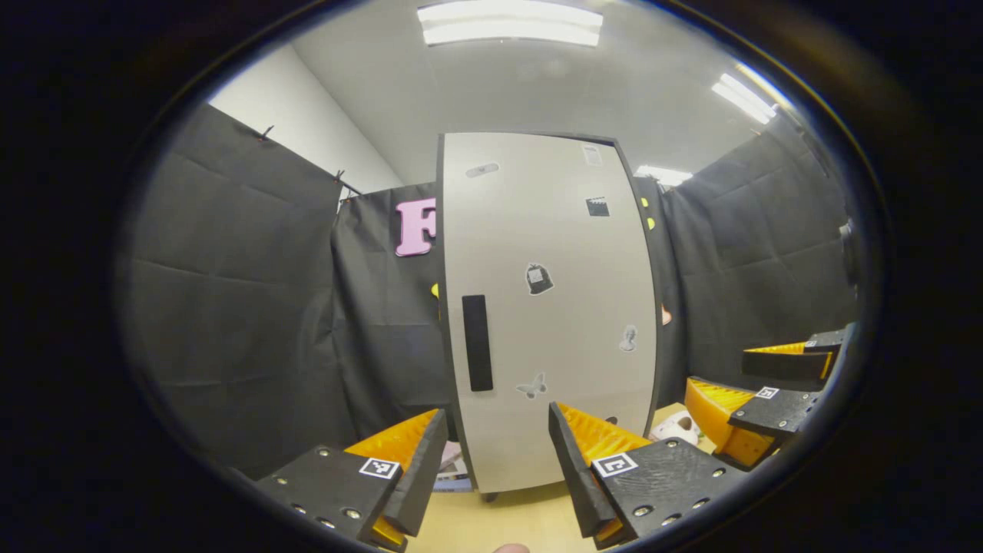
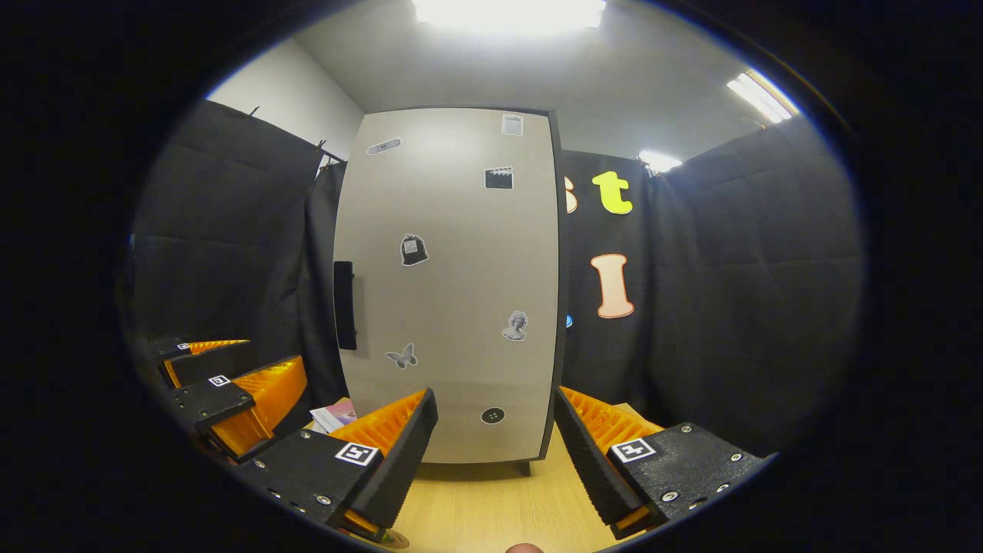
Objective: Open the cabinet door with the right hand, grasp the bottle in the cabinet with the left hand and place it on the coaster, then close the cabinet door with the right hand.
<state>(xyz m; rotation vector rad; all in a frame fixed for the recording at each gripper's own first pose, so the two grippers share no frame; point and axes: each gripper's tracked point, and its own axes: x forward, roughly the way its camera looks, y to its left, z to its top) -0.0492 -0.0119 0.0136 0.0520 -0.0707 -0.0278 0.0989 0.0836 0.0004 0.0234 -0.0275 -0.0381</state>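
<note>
While shut, cabinet door hides its contents

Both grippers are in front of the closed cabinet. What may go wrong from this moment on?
1. The handle is a narrow strip at the door's left edge; the open right gripper now points nearer the door's middle and might miss it.
2. The open left gripper waits close before the door, which may hit it when swinging out.

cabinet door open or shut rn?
Shut. The cabinet door sits flush in its dark frame in both views, interior hidden; the handle is untouched, and both tools hang open in front.
</note>
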